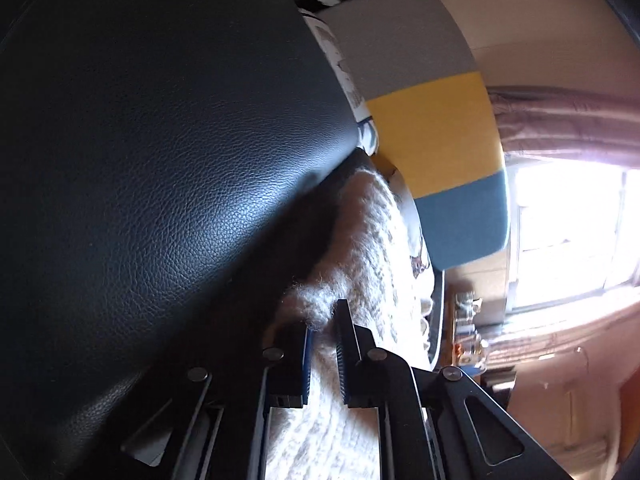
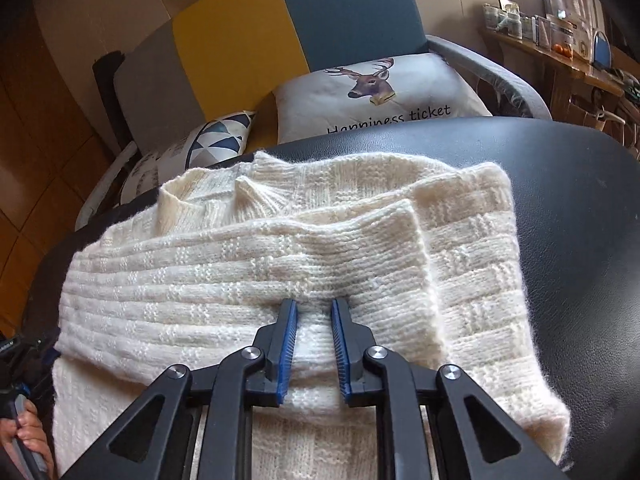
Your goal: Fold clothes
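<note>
Cream knit sweater [image 2: 280,264] lies on the black leather seat [image 2: 580,216], sleeve folded across. Right gripper [image 2: 314,308] and left gripper [image 1: 324,320] each clamped on knit; fold judged mid-way, lift-over needed.

Left wrist view: rolled sideways, so the room stands on end. It sits very low and close, skimming the black leather surface [image 1: 160,160] that fills the frame's left half. It looks along its own fingers, past a fuzzy edge of the cream sweater [image 1: 372,240], toward the striped chair back [image 1: 436,120] and a bright window [image 1: 572,232] beyond.

Right wrist view: upright, raised a little, tilted down over its fingers. Close to the sweater [image 2: 280,264], which spreads just ahead. Faces the same striped chair back [image 2: 288,28], with cushions [image 2: 380,92] beyond the leather surface [image 2: 580,220].

Shared: sweater, leather surface, chair back.
</note>
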### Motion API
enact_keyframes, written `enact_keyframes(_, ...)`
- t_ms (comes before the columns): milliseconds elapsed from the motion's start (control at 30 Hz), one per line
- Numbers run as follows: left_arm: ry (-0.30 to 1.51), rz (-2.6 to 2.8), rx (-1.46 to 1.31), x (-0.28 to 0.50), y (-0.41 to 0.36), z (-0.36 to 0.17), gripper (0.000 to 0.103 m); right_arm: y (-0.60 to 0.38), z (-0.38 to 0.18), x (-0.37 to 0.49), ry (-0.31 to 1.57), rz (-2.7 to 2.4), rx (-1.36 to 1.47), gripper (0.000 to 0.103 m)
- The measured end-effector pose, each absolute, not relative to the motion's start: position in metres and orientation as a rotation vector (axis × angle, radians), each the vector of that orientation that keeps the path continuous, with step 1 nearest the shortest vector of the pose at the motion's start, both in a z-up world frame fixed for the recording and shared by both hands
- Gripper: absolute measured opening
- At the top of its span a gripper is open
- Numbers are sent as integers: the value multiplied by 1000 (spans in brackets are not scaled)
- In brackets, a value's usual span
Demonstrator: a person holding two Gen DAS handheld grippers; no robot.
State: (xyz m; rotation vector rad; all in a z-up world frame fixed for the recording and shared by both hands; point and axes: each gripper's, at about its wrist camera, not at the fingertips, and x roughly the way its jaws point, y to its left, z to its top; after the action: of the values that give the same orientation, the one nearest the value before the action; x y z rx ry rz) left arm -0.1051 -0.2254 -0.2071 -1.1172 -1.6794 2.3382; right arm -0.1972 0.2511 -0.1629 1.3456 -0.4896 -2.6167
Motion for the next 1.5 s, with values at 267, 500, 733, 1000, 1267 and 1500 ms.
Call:
enact_keyframes(267, -1699, 2260, -1075, -109, -221, -198, 34, 352, -168, -178, -1219, -2408, 1240, 32)
enact_keyframes(500, -1700, 2257, -1108, -109, -207, -189, 37, 355, -184, -178, -1276, -2281, 1280, 32)
enact_keyframes(733, -1633, 2299, -1145, -116, -201, -188, 37, 325, -190, -199, -1204, -2250, 1304, 29)
enact_keyframes(1000, -1343, 2451, -1114, -121, -185, -166, 17, 287, -133, -191, -621, -2689, 1282, 6)
enact_keyframes(1267, -1308, 2434, -1215, -120, -188, -181, 16, 320, -156, -181, -843, -2621, 1317, 11)
enact_keyframes(1500, -1439, 2265, -1161, -105, -213, -162, 19, 338, -141, -166, -860, -2674, 1224, 26)
